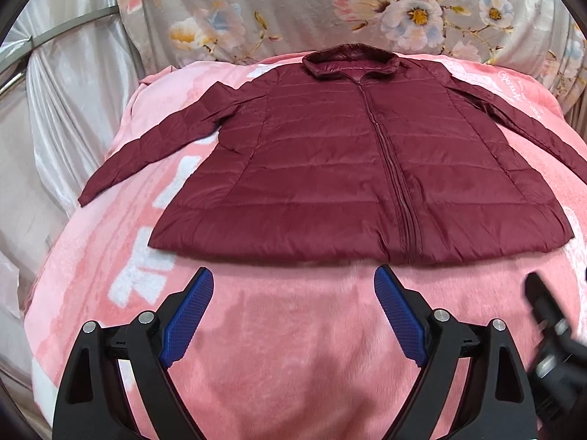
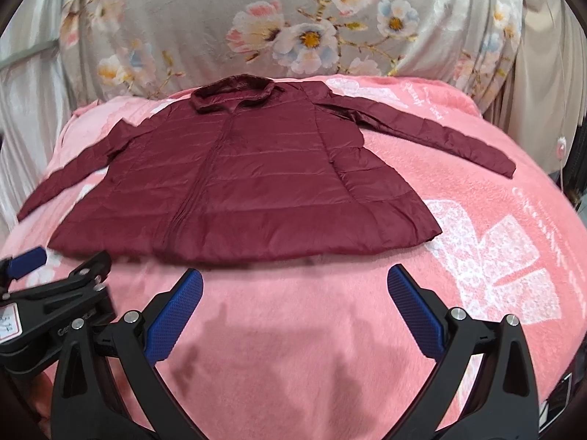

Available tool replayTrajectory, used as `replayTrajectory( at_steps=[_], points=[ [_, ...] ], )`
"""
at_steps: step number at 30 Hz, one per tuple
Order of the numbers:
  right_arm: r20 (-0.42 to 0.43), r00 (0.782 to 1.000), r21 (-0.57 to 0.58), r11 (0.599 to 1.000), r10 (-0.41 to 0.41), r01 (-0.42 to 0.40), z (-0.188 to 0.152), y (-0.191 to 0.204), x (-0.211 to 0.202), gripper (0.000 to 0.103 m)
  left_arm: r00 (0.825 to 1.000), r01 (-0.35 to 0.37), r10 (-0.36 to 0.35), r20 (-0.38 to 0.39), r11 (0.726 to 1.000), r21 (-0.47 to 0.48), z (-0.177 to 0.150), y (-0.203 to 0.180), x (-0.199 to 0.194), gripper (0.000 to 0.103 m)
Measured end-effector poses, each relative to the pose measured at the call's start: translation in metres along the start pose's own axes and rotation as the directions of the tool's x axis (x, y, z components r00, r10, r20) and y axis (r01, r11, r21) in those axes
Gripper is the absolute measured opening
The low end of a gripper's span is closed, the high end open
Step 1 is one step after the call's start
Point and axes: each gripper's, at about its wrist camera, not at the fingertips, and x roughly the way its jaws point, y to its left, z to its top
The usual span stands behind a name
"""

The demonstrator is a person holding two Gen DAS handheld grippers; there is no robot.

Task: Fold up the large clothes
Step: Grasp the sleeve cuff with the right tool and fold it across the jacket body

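Observation:
A dark red quilted jacket (image 1: 330, 168) lies flat and zipped, front up, on a pink blanket (image 1: 293, 330), collar far, hem near, both sleeves spread outward. It also shows in the right wrist view (image 2: 242, 190). My left gripper (image 1: 293, 282) is open and empty, hovering just short of the hem, left of the zipper. My right gripper (image 2: 295, 278) is open and empty, just short of the hem's right half. The left gripper's body (image 2: 55, 286) shows at the left of the right wrist view.
The pink blanket (image 2: 330, 330) covers a bed. A grey floral quilt (image 1: 330, 11) is heaped behind the collar, also in the right wrist view (image 2: 293, 25). Shiny white curtain fabric (image 1: 66, 110) hangs at the left. A white cord (image 2: 561, 146) hangs at the right.

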Motion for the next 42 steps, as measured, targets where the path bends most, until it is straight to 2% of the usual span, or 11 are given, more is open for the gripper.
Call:
replayTrajectory(
  at_steps=[9,18,25,27,28,30,33,35,37,40,42],
  points=[
    [0.082,0.99,0.218,0.971,-0.113,0.093,0.08,-0.135,0.057,0.098,0.999,0.011,-0.007,0.048,0.996,-0.083,0.04,0.024,0.023,0.087],
    [0.025,0.956,0.472,0.847,-0.291,0.245,0.126,-0.298,0.134,0.098,0.997,-0.08,0.079,-0.01,0.991,-0.107,0.08,0.044,0.07,0.087],
    [-0.057,0.955,0.651,0.714,-0.292,0.257,0.118,-0.375,0.17,0.098,0.99,-0.118,0.105,-0.091,0.982,-0.15,0.087,0.056,0.103,0.087],
    [-0.077,0.959,0.695,0.675,-0.274,0.249,0.115,-0.389,0.18,0.089,0.99,-0.124,0.111,-0.089,0.98,-0.156,0.086,0.057,0.106,0.087],
    [-0.087,0.96,0.708,0.661,-0.267,0.248,0.114,-0.394,0.185,0.077,0.99,-0.12,0.107,-0.087,0.98,-0.156,0.086,0.057,0.108,0.087],
    [-0.074,0.957,0.728,0.641,-0.282,0.245,0.115,-0.398,0.189,0.072,0.991,-0.116,0.104,-0.079,0.98,-0.163,0.086,0.059,0.111,0.087],
    [-0.072,0.958,0.721,0.65,-0.278,0.243,0.126,-0.398,0.199,0.047,0.993,-0.109,0.098,-0.071,0.979,-0.172,0.088,0.063,0.115,0.087],
    [-0.053,0.964,0.731,0.648,-0.26,0.215,0.136,-0.397,0.205,0.017,0.993,-0.11,0.099,-0.068,0.979,-0.173,0.089,0.067,0.118,0.087],
    [-0.017,0.965,0.728,0.659,-0.26,0.19,0.151,-0.386,0.204,0.011,0.992,-0.119,0.108,-0.067,0.977,-0.174,0.09,0.07,0.12,0.087],
    [0.091,0.966,0.646,0.752,-0.243,0.129,0.194,-0.34,0.192,0.008,0.99,-0.138,0.128,-0.063,0.973,-0.184,0.092,0.079,0.123,0.087],
    [0.188,0.97,0.554,0.832,-0.155,0.025,0.226,-0.289,0.179,0.007,0.989,-0.142,0.132,-0.066,0.969,-0.204,0.092,0.086,0.125,0.087]
  ],
)
